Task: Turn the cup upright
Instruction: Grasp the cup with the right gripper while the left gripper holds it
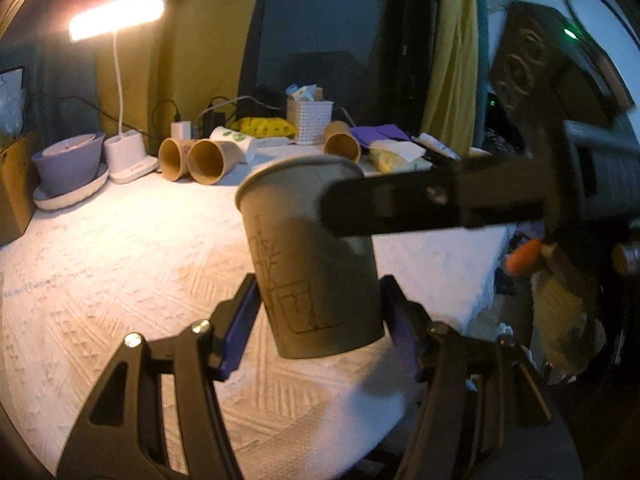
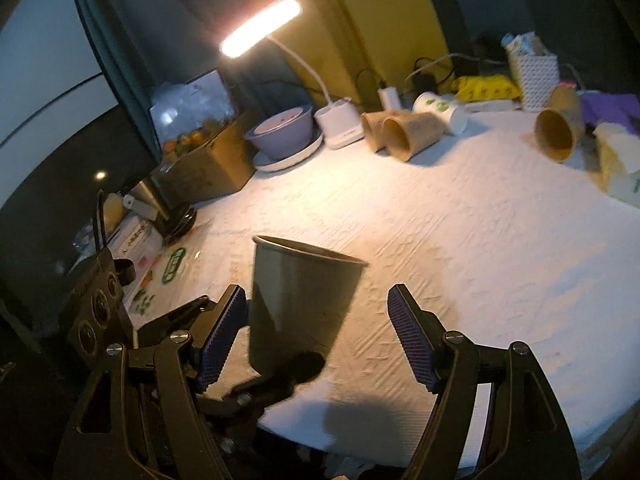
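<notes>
Nearly done: paper cup (image 1: 312, 256) mouth-up but slightly tilted, pinched by left gripper (image 1: 320, 320) above tablecloth (image 1: 120, 280), right gripper (image 2: 316, 332) spread wide; setting down and release left

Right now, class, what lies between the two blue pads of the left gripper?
In the left wrist view, the grey paper cup stands upright between the left gripper's pads, mouth up, on the white tablecloth.

— What's in my way on the left?
— The paper cup (image 1: 312, 256) fills my left gripper (image 1: 320, 324); the right gripper's finger (image 1: 400, 210) crosses its rim.
— Open room?
— The bare tablecloth (image 2: 460, 232) beyond, up to three tipped cups (image 2: 404, 134) and a tissue pack (image 2: 616, 168).
</notes>
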